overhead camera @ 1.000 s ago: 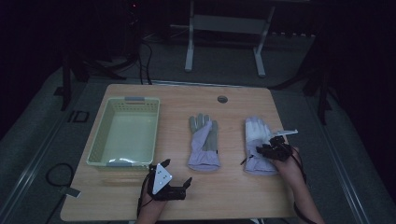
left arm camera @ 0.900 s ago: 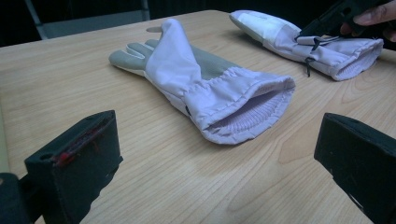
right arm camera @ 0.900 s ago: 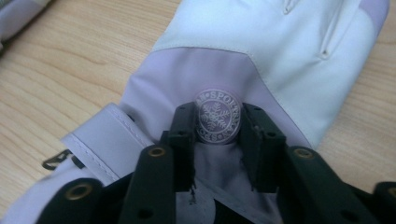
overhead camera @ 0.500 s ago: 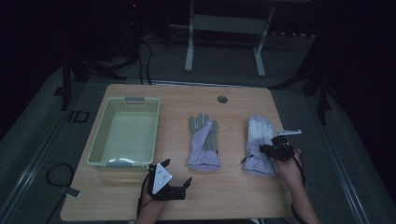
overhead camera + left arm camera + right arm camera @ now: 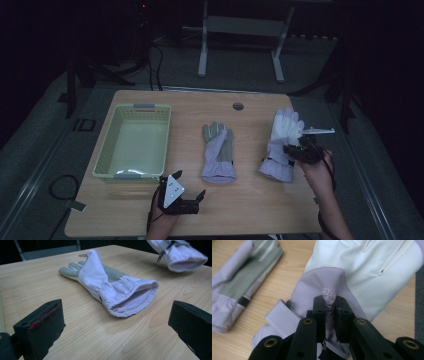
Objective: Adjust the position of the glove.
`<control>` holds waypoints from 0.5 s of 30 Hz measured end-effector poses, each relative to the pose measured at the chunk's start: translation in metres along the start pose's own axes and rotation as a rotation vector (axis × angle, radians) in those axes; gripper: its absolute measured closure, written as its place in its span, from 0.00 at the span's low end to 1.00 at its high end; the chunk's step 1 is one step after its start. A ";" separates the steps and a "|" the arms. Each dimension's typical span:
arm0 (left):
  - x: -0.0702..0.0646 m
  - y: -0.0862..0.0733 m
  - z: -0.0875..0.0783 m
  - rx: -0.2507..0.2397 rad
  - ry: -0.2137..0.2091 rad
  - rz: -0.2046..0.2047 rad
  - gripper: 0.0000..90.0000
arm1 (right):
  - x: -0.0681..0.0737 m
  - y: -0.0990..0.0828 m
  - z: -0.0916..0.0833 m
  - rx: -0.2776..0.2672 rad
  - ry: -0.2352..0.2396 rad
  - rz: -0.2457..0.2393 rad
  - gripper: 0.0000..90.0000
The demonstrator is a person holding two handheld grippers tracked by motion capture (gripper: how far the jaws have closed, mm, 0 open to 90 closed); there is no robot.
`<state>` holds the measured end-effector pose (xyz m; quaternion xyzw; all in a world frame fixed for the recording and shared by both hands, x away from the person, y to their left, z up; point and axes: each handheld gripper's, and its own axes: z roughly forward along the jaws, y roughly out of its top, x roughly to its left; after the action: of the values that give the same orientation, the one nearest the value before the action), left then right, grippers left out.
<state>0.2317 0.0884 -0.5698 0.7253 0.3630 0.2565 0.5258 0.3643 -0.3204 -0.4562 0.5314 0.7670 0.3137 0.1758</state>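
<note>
1. Gloves are lying on the wooden bench [image 5: 250, 210]: the right-hand glove [image 5: 283, 142] is sitting near the bench's right edge, and the middle glove [image 5: 218, 152] is lying flat around the bench's centre, its grey-patched fingers pointing away from the person.
2. The right hand-held gripper [image 5: 292, 151] is resting on the right-hand glove, over its lower half near the cuff, with the person's right hand [image 5: 316, 165] behind it.
3. In the right gripper view, the right hand-held gripper [image 5: 329, 306] is pinching a raised fold of the lilac fabric of the right-hand glove [image 5: 367, 270] at a round printed logo; its jaws are standing almost together with only the cloth between them.
4. In the left gripper view, the cuff of the right-hand glove [image 5: 183, 257] is appearing lifted off the bench at the upper right.
5. The left hand-held gripper [image 5: 192, 197] is sitting low at the bench's near edge, just below and left of the middle glove's cuff, apart from it.
6. In the left gripper view, the left hand-held gripper [image 5: 117, 322] is holding its jaws spread wide with nothing between them; the middle glove [image 5: 110, 285] is lying just ahead, its open ribbed cuff facing the jaws.
7. A pale green basket [image 5: 150, 112] is standing on the bench's left part, well apart from both gloves.
8. A small round hole [image 5: 238, 106] is showing in the bench near its far edge.
</note>
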 end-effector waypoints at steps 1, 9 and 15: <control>0.000 0.000 0.000 0.000 0.000 -0.001 0.00 | 0.003 0.005 -0.005 -0.011 0.010 -0.004 0.90; 0.000 0.000 0.000 0.000 0.000 0.000 0.00 | 0.024 0.029 -0.024 -0.054 0.068 -0.033 0.90; 0.000 0.000 0.000 0.000 -0.001 0.001 0.00 | 0.049 0.046 -0.030 -0.067 0.105 -0.081 0.90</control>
<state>0.2317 0.0884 -0.5697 0.7256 0.3625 0.2564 0.5258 0.3603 -0.2727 -0.4000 0.4766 0.7850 0.3595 0.1654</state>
